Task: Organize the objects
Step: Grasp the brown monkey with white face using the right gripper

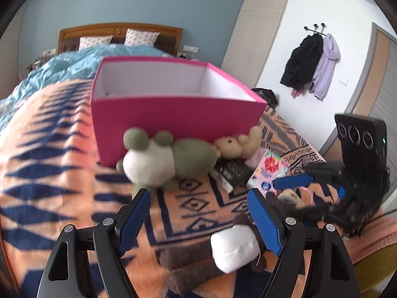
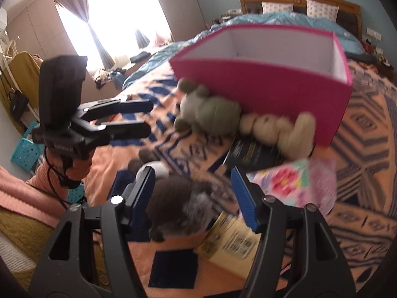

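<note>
Nothing packed yet, by the look of it: pink box (image 1: 173, 121) standing open on the bed's orange-and-navy woven blanket (image 1: 49, 173), white inner walls bare as far as visible, floor of it hidden; the whole sorting job seemingly still ahead. Stiff cardboard, straight-edged, matte. Against its near wall, green-and-white plush frog (image 1: 161, 161), soft and rounded, lying on its side, touching a smaller beige teddy bear (image 1: 238, 144), nubbly and limp. Just in front of these, dark hardback book (image 1: 232, 171), flat and rigid, beside a glossy flowered booklet (image 1: 269, 173). Nearer the cameras, brown plush toy (image 1: 198, 258) with white muzzle, fuzzy and squashy; partly beneath it, yellowish printed leaflet (image 2: 230, 241), thin paper. Left gripper (image 1: 198, 198) with fingers spread apart, the brown toy lying below and between, not pinched. Right gripper (image 2: 193, 176) likewise spread above the same toy, blue ribbed pads clear of the fur, nothing held.
</note>
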The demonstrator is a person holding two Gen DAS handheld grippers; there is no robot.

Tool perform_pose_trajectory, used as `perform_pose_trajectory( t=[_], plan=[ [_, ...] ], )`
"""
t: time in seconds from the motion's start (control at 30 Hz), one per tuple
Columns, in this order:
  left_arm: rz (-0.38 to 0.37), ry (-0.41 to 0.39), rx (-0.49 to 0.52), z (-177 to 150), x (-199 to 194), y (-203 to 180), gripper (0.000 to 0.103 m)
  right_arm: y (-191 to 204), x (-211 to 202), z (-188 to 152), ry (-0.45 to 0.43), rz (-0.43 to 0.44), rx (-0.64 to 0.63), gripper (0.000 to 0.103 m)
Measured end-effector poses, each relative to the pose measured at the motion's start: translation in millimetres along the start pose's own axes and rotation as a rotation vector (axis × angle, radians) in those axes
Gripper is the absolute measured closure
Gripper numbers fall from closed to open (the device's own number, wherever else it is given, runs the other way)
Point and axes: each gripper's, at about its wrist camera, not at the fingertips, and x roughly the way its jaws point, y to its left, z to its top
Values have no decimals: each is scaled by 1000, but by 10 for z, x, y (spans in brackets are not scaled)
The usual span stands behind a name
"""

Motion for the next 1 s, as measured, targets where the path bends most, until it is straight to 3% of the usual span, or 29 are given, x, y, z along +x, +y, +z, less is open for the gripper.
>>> perform_pose_trajectory(
  t=[0.23,0.3,0.37,0.67,0.87,0.93,1.0],
  plan=[
    [-2,25,-37,-155,32,1,21,62,235,-53,31,1,34,38],
    [-4,31,-39,-173,27,-7,21,41,291,-40,23,21,49,48],
    [-7,30,-37,-181,1,-13,21,32,272,-63,8,23,57,50],
    [-135,26,-48,-114,-71,-39,21,-90,82,182,-90,35,78,51],
    [-170,50,-34,34,52,-138,22,-141,53,340,-132,44,87,52],
    [-173,50,-25,124,73,-174,24,-128,11,389,-152,43,75,52],
    [-171,41,-11,242,68,-202,34,-120,-53,469,-175,46,61,52]
  ],
)
